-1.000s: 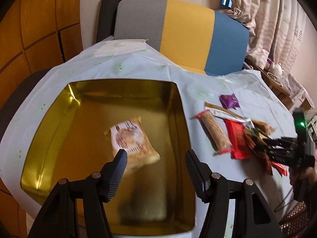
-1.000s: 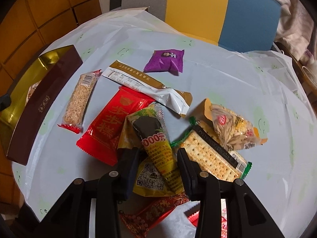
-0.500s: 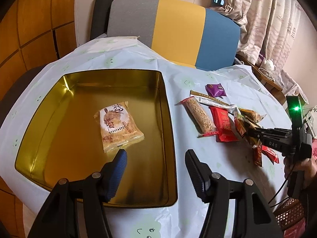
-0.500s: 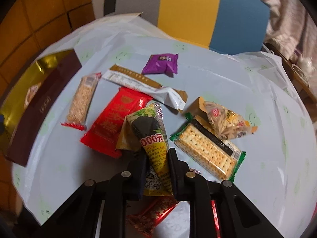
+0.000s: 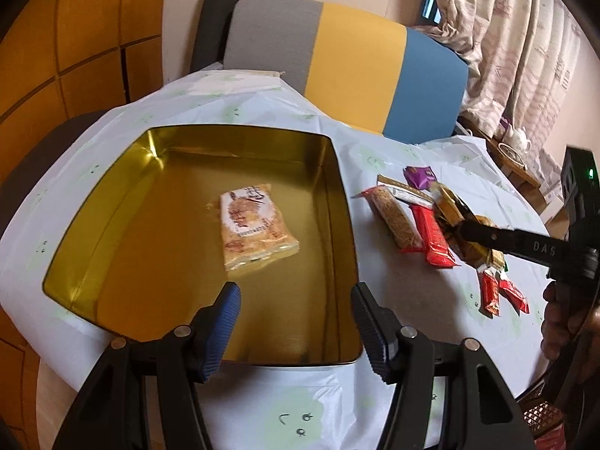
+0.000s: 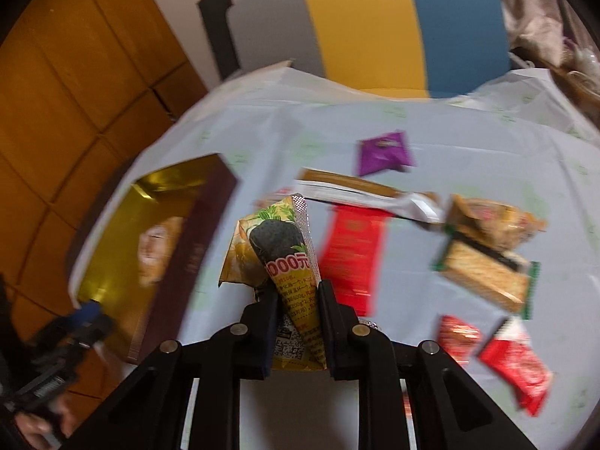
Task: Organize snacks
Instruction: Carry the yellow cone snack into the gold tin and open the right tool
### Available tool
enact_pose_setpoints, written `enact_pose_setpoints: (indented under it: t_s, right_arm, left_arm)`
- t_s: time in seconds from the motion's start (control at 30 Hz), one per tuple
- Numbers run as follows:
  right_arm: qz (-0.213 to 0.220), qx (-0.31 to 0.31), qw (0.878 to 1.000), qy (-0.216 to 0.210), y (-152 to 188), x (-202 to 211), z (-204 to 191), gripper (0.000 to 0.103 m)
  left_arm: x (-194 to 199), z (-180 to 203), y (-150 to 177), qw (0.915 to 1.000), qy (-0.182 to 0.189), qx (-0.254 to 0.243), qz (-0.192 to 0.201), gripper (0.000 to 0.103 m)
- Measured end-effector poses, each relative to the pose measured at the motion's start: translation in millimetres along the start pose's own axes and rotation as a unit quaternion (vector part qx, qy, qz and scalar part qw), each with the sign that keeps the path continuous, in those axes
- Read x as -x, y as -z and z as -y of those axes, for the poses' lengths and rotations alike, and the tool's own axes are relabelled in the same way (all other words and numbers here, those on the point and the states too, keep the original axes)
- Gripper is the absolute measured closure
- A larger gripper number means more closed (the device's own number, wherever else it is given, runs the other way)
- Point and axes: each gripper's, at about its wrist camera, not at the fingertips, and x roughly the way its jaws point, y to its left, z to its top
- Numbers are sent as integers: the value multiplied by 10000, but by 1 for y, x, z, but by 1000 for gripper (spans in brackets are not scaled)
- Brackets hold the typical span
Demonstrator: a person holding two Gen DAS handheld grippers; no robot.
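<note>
in the gold tin (image 5: 339,202) on the worktop lies one biscuit packet (image 5: 253,230). right gripper (image 6: 298,302) jaws pinch the cone snack (image 6: 288,255), lifted beside it; left gripper (image 5: 294,320) jaws spread, empty. remaining snacks (image 6: 483,262) still unsorted.

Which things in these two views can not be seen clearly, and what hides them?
- Lower end of the yellow packet, right wrist view: covered by the fingers of the right gripper shut on it.
- Small print on the red packets, right wrist view: motion blur.
- Near wall of the gold tin, left wrist view: partly behind the left gripper.
- Teapot, left wrist view: too small for detail.
</note>
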Motion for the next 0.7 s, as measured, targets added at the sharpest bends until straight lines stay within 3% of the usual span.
enact_pose_setpoints:
  t_s: [0.27, 0.57, 0.7]
  right_arm:
    - [-103, 213, 9974, -675, -22, -29, -78, 83]
    - [-292, 30, 9972, -681, -50, -82, -116, 82]
    - [-349, -11, 9975, -617, -53, -98, -118, 74]
  left_arm:
    - [6, -15, 3, 9999, -105, 103, 74, 41]
    - [6, -33, 7, 9995, -160, 276, 16, 41]
    - [5, -38, 9, 9993, -173, 338, -3, 41]
